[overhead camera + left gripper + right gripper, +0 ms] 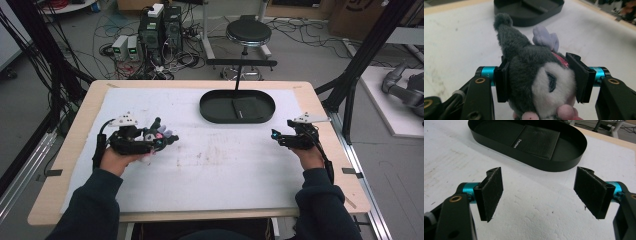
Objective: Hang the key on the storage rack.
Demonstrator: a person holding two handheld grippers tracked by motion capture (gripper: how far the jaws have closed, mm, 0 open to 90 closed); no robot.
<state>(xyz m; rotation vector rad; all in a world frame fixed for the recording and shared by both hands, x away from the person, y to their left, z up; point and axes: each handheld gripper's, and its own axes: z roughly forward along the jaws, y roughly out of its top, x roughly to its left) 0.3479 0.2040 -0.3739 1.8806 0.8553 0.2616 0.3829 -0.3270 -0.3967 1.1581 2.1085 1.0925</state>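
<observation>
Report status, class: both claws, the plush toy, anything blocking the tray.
Left claw shut on plush toy. Right claw open, empty. Black tray holds a dark wallet. Path clear.

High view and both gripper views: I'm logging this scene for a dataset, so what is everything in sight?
Plush toy: one, dark grey and white with a lilac bow, clamped between the left jaws.
Tray: one, black, oval, far middle of the table.
Wallet: one, black leather, flat inside the tray.
Foam sheet: one, white, covering the tabletop.
Stool: one, black, beyond the table.
Left gripper: one, black, shut on the toy.
Right gripper: one, black, open, empty.
</observation>
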